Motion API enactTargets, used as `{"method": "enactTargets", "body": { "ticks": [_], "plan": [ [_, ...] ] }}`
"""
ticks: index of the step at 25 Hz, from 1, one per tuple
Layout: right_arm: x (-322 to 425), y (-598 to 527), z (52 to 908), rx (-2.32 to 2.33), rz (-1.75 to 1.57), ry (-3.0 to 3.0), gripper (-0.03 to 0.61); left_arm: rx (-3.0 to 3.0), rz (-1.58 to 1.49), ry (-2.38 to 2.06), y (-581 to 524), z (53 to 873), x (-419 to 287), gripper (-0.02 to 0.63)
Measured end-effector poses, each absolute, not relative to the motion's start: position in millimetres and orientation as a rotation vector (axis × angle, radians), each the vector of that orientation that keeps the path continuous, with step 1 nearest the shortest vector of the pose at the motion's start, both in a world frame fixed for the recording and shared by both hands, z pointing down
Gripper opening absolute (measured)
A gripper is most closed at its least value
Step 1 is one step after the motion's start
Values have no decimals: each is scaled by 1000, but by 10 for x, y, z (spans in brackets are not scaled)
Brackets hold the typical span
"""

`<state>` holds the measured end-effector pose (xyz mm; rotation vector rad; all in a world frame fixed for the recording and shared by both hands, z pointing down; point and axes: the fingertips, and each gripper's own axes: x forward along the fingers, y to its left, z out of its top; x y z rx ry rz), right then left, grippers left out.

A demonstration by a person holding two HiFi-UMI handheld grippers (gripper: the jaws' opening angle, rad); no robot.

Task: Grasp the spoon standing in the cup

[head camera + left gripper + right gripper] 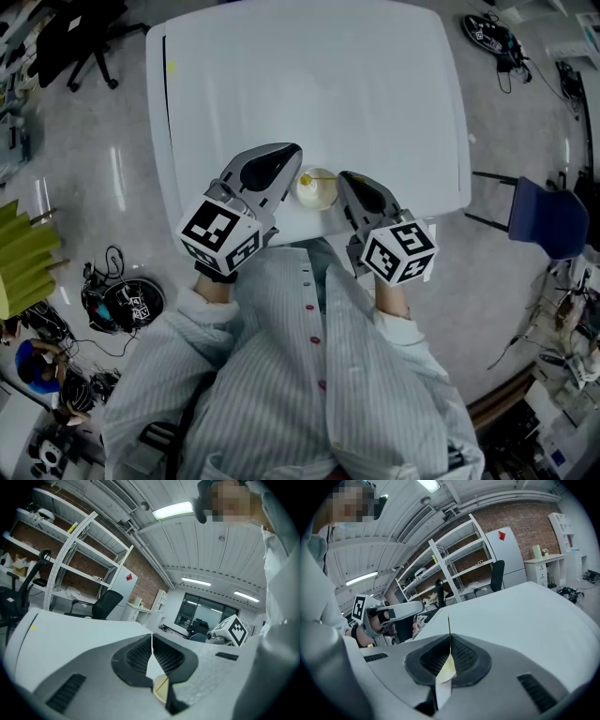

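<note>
my right tool [450, 644] is closed on the thin handle of the spoon [449, 624], which rises just above the tips. the cup [317, 190] stands at the near edge of the counter [309, 84], between both tools. my left tool [152, 644] is closed and empty. grip firmly; lift straight along the handle so the cup does not tip.

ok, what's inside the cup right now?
A thin yellow spoon stands in the cup, leaning toward its rim; the right gripper is shut on its handle. Nothing else shows inside. The cup's bottom and the spoon's lower end cannot be made out.
</note>
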<state>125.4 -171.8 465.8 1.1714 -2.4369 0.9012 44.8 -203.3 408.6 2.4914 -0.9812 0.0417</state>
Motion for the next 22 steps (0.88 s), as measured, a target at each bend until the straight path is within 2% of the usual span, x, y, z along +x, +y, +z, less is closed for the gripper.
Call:
{"method": "enactTargets", "body": {
  "ticks": [22],
  "plan": [
    [1335, -1754, 3752, 1128, 844, -2714, 12, 2525, -36, -1200, -1910, 3608, 228, 14]
  ]
}}
